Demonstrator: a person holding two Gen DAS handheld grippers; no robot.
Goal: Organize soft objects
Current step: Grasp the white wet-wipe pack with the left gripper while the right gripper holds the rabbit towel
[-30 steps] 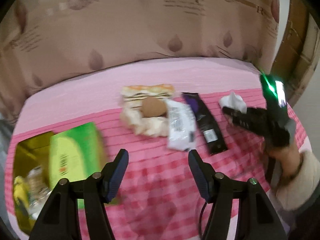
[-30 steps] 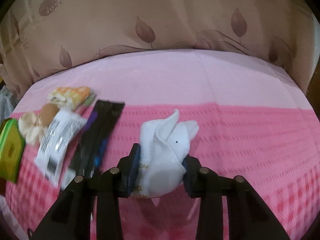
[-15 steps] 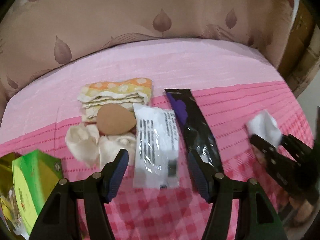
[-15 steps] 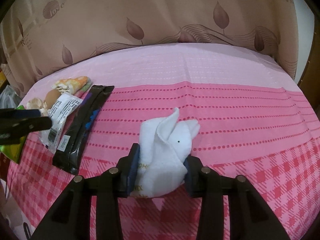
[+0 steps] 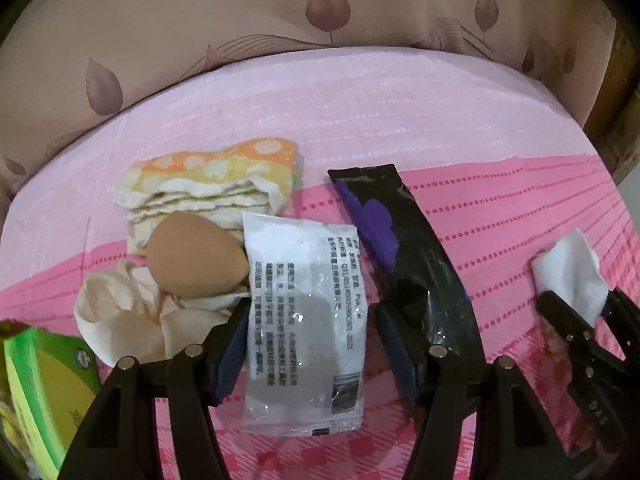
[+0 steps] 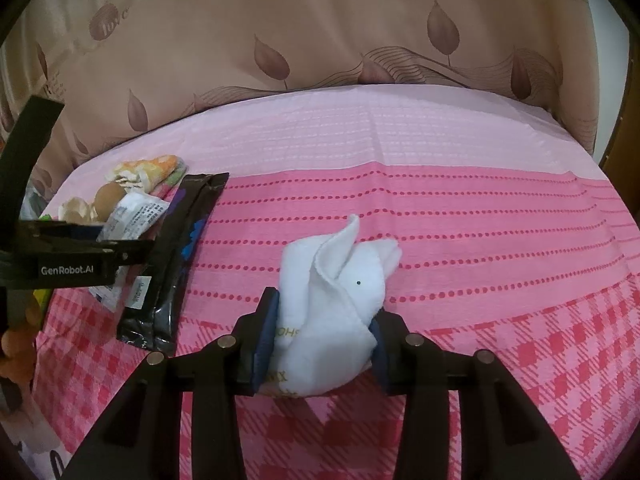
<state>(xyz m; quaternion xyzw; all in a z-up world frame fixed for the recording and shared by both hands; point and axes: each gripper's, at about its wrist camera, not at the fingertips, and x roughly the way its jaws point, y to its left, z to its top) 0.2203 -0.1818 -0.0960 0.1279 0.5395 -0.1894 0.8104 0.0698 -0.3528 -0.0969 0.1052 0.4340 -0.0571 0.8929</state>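
The white packet (image 5: pixel 304 320) is straddled by the closing left gripper (image 5: pixel 308 344), not yet gripped. The rabbit-folded towel (image 6: pixel 336 300), between the slowly opening right gripper (image 6: pixel 320 336) jaws, is still pressed. Most items remain unsorted.

Both wrist views look steeply down, close, sharing the black packet (image 5: pixel 416 264).

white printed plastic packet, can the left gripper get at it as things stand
Probably yes: the white printed plastic packet lies flat between the closing jaws of the left gripper, nothing on top of it, though the black foil pouch lies close beside it.
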